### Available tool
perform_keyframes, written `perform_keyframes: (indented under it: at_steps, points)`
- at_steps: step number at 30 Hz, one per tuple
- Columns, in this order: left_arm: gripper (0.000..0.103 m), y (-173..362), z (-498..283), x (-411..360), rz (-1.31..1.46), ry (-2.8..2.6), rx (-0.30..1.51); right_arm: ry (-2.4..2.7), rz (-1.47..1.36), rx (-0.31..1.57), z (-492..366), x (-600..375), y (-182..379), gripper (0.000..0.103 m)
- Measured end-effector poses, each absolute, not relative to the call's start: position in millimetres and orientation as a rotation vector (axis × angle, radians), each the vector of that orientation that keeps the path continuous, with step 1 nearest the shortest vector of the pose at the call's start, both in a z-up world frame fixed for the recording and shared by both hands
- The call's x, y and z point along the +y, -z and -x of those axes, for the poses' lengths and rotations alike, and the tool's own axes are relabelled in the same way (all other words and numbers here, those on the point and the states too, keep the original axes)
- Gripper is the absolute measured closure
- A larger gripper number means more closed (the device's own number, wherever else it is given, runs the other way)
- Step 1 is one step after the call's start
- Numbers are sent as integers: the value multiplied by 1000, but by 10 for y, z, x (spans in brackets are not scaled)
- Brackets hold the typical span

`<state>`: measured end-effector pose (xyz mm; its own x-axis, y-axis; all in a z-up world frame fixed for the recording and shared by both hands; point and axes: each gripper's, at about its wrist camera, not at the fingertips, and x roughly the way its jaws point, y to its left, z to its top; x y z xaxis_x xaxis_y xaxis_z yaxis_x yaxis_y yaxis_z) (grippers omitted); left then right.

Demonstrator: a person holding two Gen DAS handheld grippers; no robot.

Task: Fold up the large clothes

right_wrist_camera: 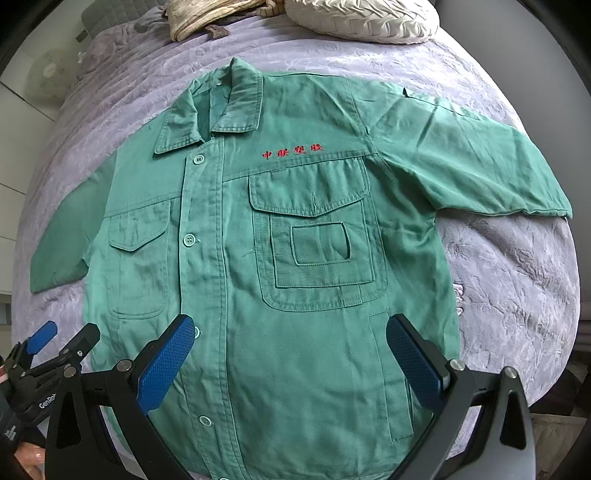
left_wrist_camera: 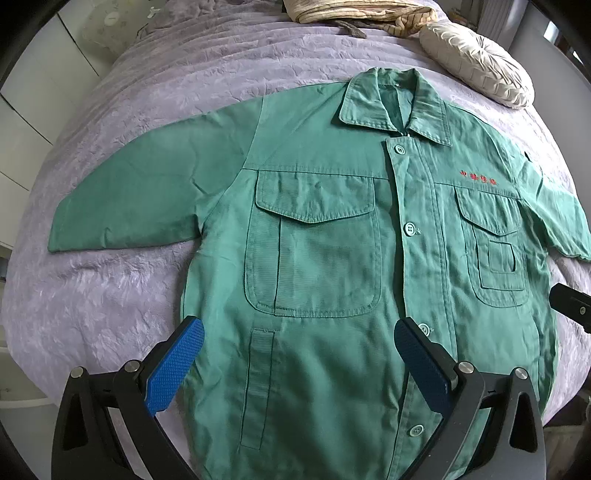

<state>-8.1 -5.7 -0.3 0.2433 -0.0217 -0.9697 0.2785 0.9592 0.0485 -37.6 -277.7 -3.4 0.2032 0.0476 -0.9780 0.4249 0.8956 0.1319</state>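
A green work shirt (left_wrist_camera: 332, 229) (right_wrist_camera: 258, 258) lies flat and buttoned on a lilac bedspread, collar far, both short sleeves spread sideways. It has two chest pockets and red embroidered characters (right_wrist_camera: 292, 150). My left gripper (left_wrist_camera: 299, 332) hovers open over the shirt's lower left half, blue pads wide apart with nothing between them. My right gripper (right_wrist_camera: 290, 328) stands open over the lower right half, also holding nothing. The left gripper (right_wrist_camera: 66, 341) shows at the right wrist view's lower left edge.
The lilac bedspread (left_wrist_camera: 110, 295) (right_wrist_camera: 517, 295) covers the bed. A cream pleated cushion (left_wrist_camera: 476, 70) (right_wrist_camera: 362, 18) and a crumpled beige cloth (left_wrist_camera: 354, 14) (right_wrist_camera: 207, 18) lie beyond the collar. White cabinets (left_wrist_camera: 26, 122) stand to the left.
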Motion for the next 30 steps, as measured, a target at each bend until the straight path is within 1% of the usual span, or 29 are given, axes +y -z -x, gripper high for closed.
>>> perform_keyframes:
  at_steps: [30]
  points:
    - [0,23,95,-37,-228,208,1322,279,-381,1350,415,-2729,9,0]
